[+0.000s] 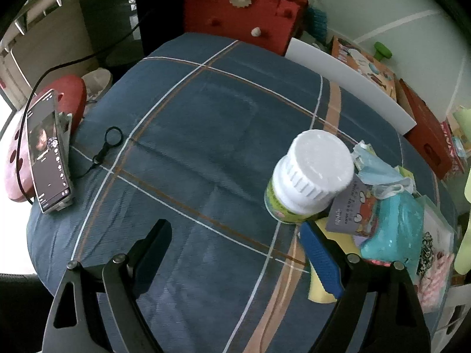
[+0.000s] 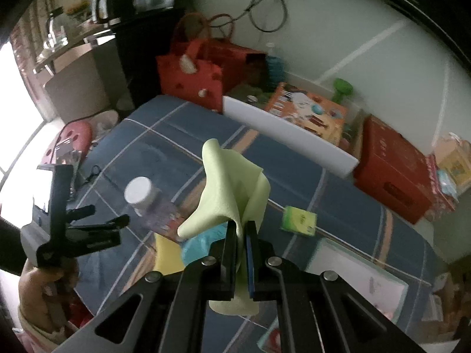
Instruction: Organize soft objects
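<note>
Pinching the pale green cloth (image 2: 232, 194) at one fold, the right tool (image 2: 242, 232) holds it limp and light above the surface (image 2: 338, 194), while the left tool (image 1: 235, 235) gapes empty.

- Daylight enters from the left in both views; window area at the left edge is blown out to white.
- Rest of the room is dim, colours muted.
- Heavy fisheye: black vignette in the corners, straight lines bow near the edges.
- Left wrist view fairly sharp at centre.
- Right wrist view has motion blur, worst in the upper left and right side.
</note>
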### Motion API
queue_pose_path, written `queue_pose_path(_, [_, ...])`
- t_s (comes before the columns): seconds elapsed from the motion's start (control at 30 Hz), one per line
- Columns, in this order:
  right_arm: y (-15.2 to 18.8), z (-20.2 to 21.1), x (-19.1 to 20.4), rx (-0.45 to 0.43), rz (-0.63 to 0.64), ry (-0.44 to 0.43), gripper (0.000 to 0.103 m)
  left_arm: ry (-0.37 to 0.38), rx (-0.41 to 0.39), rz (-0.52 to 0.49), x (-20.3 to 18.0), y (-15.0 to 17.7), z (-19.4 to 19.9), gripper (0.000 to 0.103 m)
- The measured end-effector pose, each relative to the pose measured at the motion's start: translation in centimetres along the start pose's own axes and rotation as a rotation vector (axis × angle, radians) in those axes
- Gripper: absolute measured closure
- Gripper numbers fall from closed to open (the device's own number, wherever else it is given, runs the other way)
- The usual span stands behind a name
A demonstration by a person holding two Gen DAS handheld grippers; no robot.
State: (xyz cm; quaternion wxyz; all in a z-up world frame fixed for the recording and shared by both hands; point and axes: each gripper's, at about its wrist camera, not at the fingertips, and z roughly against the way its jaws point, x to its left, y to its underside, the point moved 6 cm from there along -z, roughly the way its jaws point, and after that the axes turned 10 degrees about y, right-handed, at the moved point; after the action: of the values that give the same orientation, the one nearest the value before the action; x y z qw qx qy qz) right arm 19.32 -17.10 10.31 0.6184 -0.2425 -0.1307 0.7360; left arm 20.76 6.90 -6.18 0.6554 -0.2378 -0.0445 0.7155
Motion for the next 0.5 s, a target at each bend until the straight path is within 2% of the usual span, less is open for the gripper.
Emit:
queue_pose_path(0.23, [1.3, 0.0, -3.0, 0.023, -0.053, 0.038, 0.097, 0.017, 0.009, -0.022, -1.0, 0.1, -0.3, 0.014])
queue_pose_path(0.5, [2.8, -0.6, -4.3, 0.053, -0.079, 0.044, 0.097, 0.034, 0.017, -0.042, -2.0, 0.2, -0.6, 0.014])
